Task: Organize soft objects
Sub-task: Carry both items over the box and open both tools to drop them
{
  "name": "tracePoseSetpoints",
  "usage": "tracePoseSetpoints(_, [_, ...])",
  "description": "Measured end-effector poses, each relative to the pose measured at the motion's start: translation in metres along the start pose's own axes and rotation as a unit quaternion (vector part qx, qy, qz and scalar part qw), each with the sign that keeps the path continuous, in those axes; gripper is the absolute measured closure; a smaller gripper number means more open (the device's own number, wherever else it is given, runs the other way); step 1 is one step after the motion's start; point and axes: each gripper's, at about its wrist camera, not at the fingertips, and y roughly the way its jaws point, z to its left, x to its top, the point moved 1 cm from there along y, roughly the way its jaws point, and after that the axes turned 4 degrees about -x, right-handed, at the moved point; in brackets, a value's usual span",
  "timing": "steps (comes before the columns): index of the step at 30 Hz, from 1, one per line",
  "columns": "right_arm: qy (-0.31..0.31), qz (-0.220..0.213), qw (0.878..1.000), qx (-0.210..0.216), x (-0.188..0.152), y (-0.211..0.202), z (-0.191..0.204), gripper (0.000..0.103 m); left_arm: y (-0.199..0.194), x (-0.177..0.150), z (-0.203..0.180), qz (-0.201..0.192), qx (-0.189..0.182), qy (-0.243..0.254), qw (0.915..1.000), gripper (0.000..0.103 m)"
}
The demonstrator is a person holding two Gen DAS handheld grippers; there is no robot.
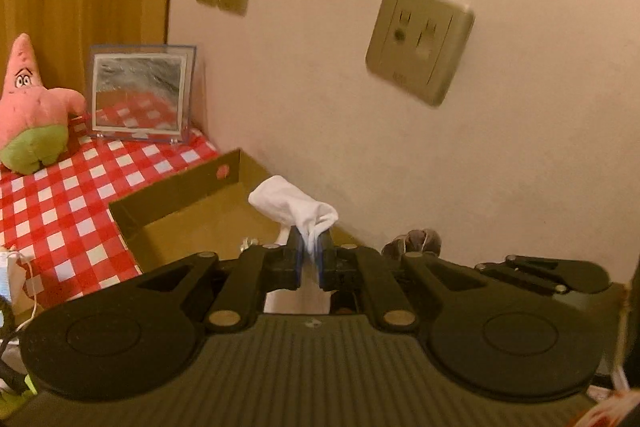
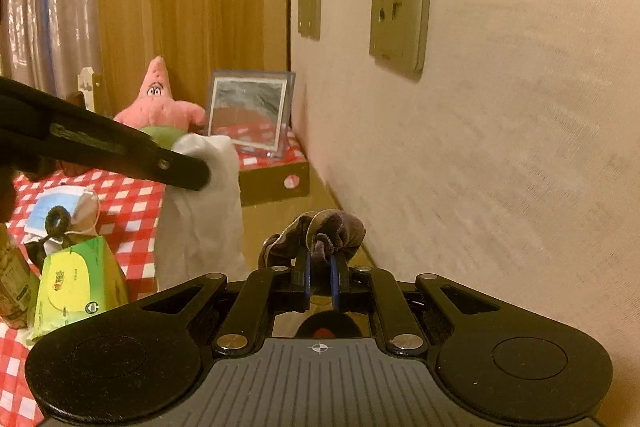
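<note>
Centre frame in the left wrist view, the left gripper (image 1: 310,251) pinches a limp white cloth (image 1: 292,209) above the cardboard box (image 1: 180,195). The right gripper (image 2: 322,261) clamps a dark velvety piece, perhaps a scrunchie (image 2: 320,231). Both are light and floppy; bunched folds give the best hold.

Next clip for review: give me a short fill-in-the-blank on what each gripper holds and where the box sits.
1. The left gripper is shut on a ____ cloth.
2. The right gripper pinches a dark ____ velvet scrunchie.
3. The open cardboard box sits against the ____.
4. The pink plush star stands beside a small ____.

Missing: white; purple; wall; mirror
</note>
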Motion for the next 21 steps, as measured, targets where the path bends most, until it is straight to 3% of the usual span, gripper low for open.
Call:
tracePoseSetpoints(1, [0.001,0.002,1.0,0.001,-0.001,0.001,0.0,0.094,0.004,0.0,0.002,0.004,0.006,0.001,1.0,0.087])
tracePoseSetpoints(2, [0.002,0.004,1.0,0.001,-0.002,0.003,0.001,0.094,0.005,0.0,0.004,0.005,0.012,0.001,0.9999,0.075])
tracePoseSetpoints(3, [0.003,0.005,1.0,0.002,-0.002,0.005,0.001,0.094,0.005,0.001,0.007,0.003,0.014,0.002,0.9999,0.072])
tracePoseSetpoints(19, [0.02,0.022,0.999,0.018,-0.004,0.026,0.007,0.093,-0.042,-0.027,0.05,-0.012,0.077,-0.032,0.9964,0.067])
tracePoseSetpoints(21, [0.028,0.024,0.999,0.026,-0.003,0.028,0.007,0.086,-0.047,-0.031,0.051,-0.013,0.083,-0.037,0.9958,0.065])
